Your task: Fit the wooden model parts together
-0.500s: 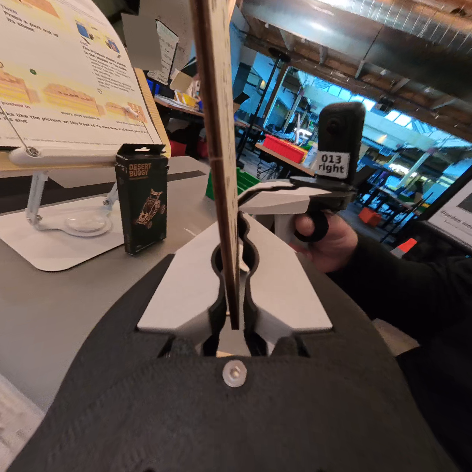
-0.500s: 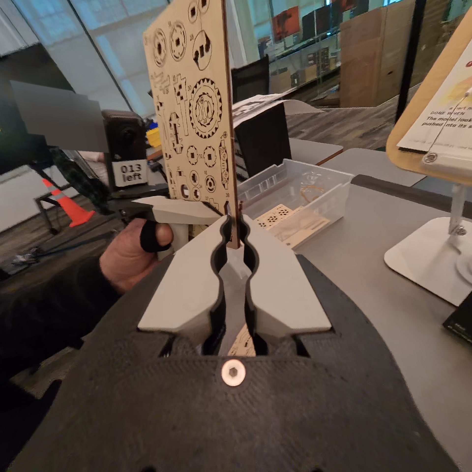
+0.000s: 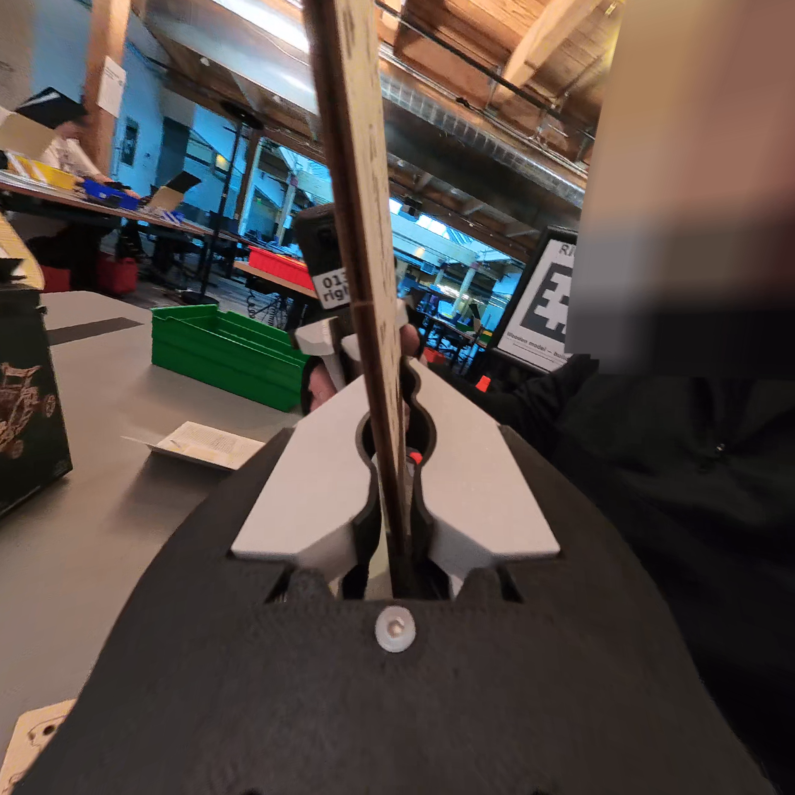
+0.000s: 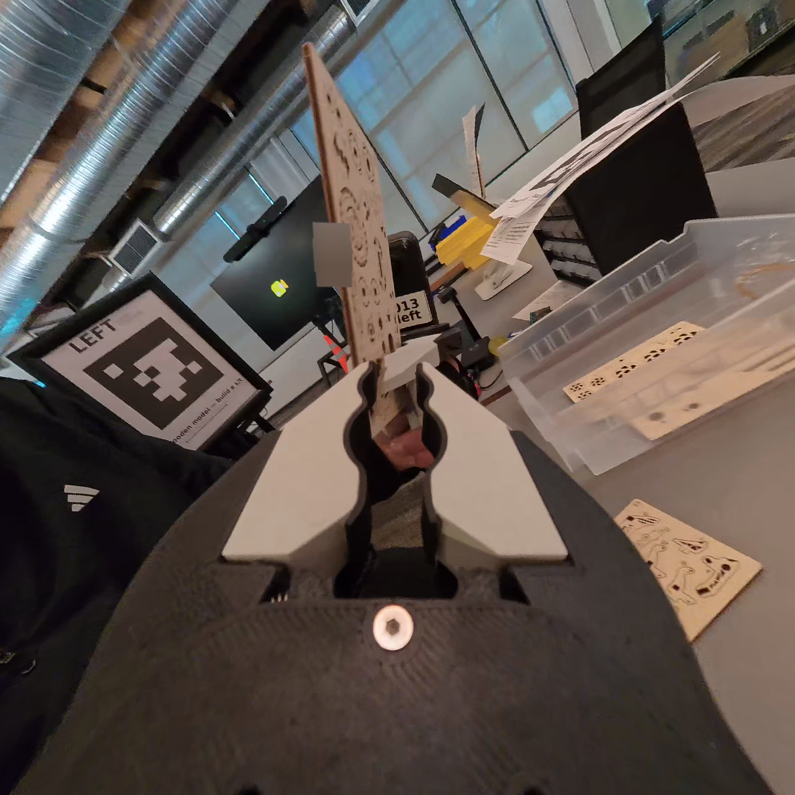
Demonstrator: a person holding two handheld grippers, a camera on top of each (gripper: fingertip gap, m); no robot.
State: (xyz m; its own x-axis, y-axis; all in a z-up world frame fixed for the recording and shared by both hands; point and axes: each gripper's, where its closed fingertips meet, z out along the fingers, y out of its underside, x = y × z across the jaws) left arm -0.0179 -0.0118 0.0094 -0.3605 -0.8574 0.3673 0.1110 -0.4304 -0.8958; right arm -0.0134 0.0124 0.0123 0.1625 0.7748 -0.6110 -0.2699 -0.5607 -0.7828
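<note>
In the left wrist view, nearest to us, the left gripper (image 3: 393,430) has its jaws closed tight on the wooden parts sheet (image 3: 365,215). The thin laser-cut board stands edge-on between the two pads and rises steeply out of the top of the view, leaning a little to the left. Just beyond it we see the right gripper (image 3: 344,340), with a hand (image 3: 320,387) on its grip, close against the far side of the sheet.

In the right wrist view, the right gripper (image 4: 393,378) has its jaws parted. The lower corner of the sheet (image 4: 357,241) sits in the gap, close along the left pad and well clear of the right one, so we count this gripper as holding nothing. Behind the sheet the left gripper's white finger (image 4: 408,357) shows where it clamps the board.

On the grey surface (image 4: 645,482) to the right lies a loose wooden sheet (image 4: 684,559) with cut-out shapes. Past it stands a clear plastic tray (image 4: 645,327) with more wooden sheets inside. In the left wrist view, a dark product box (image 3: 26,408) stands at the left edge, a folded leaflet (image 3: 202,443) lies flat near the gripper, and a green bin (image 3: 223,348) sits farther back.
</note>
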